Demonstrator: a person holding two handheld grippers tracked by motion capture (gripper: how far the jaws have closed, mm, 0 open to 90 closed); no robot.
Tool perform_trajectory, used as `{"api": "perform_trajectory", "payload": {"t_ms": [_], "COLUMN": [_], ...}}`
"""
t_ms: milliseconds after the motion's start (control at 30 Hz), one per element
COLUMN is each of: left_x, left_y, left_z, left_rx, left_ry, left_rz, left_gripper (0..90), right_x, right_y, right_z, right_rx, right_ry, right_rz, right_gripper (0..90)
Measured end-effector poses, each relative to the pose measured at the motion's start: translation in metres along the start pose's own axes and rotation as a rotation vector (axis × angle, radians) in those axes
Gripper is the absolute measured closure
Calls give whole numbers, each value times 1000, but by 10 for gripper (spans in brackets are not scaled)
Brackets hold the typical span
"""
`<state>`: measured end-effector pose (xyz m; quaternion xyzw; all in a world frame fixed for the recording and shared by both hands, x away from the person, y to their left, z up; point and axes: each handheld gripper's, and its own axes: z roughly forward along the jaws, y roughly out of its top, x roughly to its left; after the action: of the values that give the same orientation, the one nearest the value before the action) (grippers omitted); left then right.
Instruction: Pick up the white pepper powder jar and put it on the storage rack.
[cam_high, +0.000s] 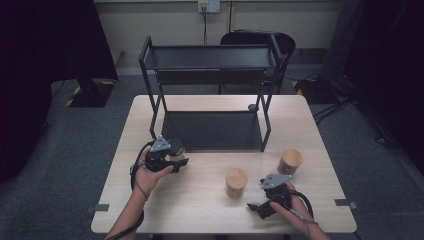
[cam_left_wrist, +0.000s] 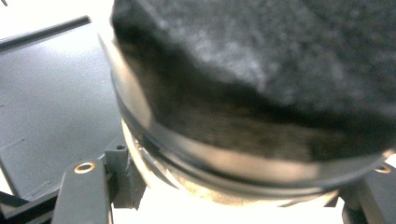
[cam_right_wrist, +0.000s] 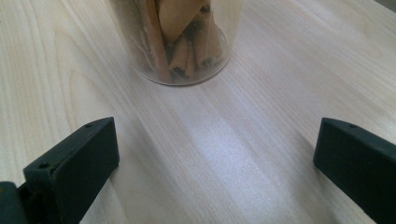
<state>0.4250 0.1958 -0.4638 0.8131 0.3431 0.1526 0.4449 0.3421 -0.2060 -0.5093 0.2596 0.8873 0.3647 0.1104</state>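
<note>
At centre frame in the high view, a black two-tier shelf (cam_high: 212, 75) stands on the worktop (cam_high: 200, 200); two cork-lidded jars (cam_high: 236, 182) sit lower right. The left gripper (cam_high: 175, 161) is clamped on a dark-filled jar (cam_left_wrist: 243, 116), tilted, just before the shelf's lower tier. The right gripper (cam_high: 256, 207) rests with jaws apart.
</note>
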Motion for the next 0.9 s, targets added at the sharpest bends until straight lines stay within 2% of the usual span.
{"api": "perform_trajectory", "payload": {"t_ms": [400, 900], "left_x": [5, 10], "left_y": [8, 13], "left_z": [4, 12], "left_rx": [3, -17], "left_ry": [22, 34], "left_rz": [-1, -23], "left_gripper": [307, 308], "right_x": [0, 0], "right_y": [0, 0], "right_z": [0, 0], "right_rx": [0, 0], "right_ry": [0, 0], "right_rz": [1, 1], "right_gripper": [0, 0]}}
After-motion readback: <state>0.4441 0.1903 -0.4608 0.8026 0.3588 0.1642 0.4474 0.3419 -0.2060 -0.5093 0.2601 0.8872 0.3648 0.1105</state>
